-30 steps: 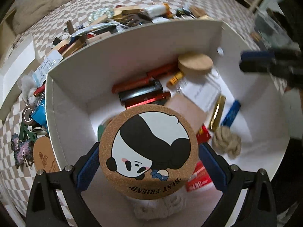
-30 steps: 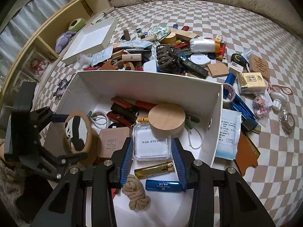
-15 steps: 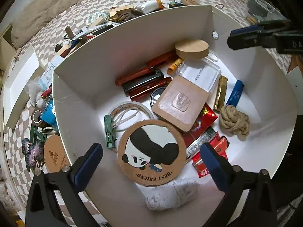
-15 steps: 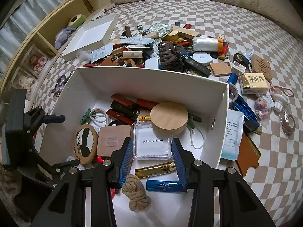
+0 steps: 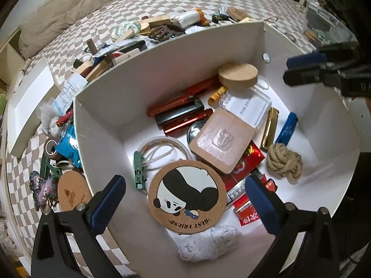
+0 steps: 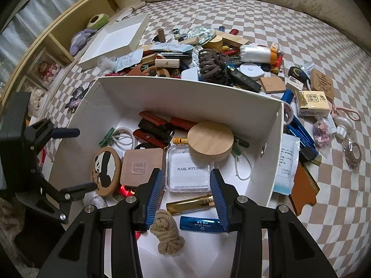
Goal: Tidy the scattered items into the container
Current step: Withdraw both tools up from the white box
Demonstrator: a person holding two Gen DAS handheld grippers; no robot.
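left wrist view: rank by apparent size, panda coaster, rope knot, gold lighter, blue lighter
Largest to smallest as they appear:
1. panda coaster, by far, though it lies nearest the camera, which inflates it
2. rope knot
3. gold lighter and blue lighter: about alike in length, so I won't rank them

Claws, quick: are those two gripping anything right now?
Left claw: open, empty; the panda coaster lies loose in the white box.
Right claw: open, holding nothing.

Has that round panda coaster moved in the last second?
Yes. The panda coaster, earlier clamped in the left hand-held gripper, dropped to the white box floor beside the square wooden coaster.
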